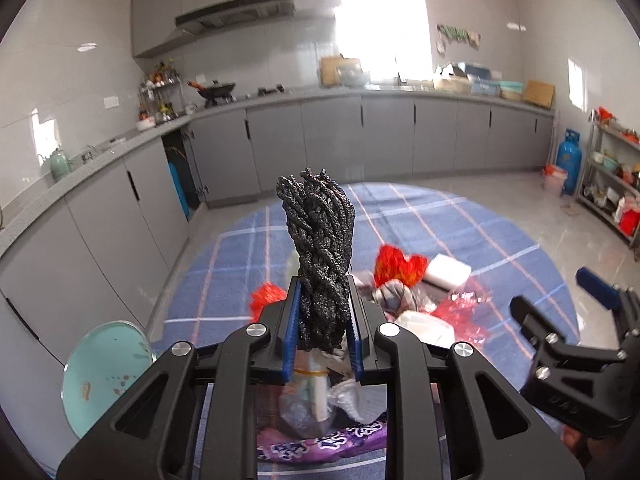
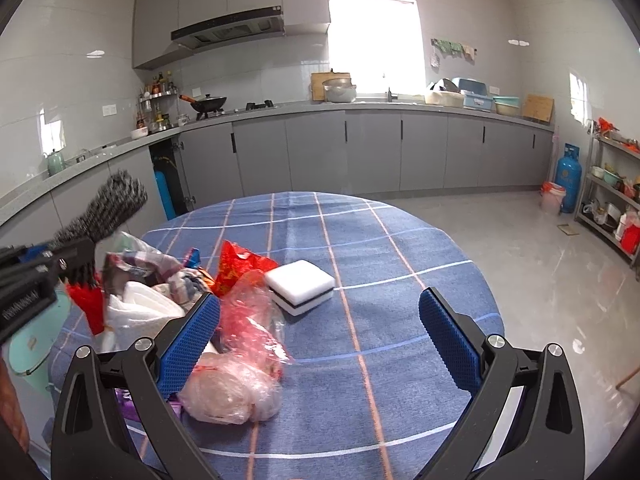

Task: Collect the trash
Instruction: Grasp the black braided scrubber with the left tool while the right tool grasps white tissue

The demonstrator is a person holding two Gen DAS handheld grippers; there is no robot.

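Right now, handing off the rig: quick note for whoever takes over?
Left gripper: shut on the black rope bundle, lifted over the trash pile.
Right gripper: open, empty, hovering over the table.
On the table: pile of bags and wrappers, clear bag, white sponge.
Teal bin sits off the table's left edge.
Done: bundle grabbed.
Left: bin it, then the rest.

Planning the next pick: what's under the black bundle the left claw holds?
Under the bundle: a clear bag, a white tube, a purple wrapper. The claw's frame hides whatever lies further below.
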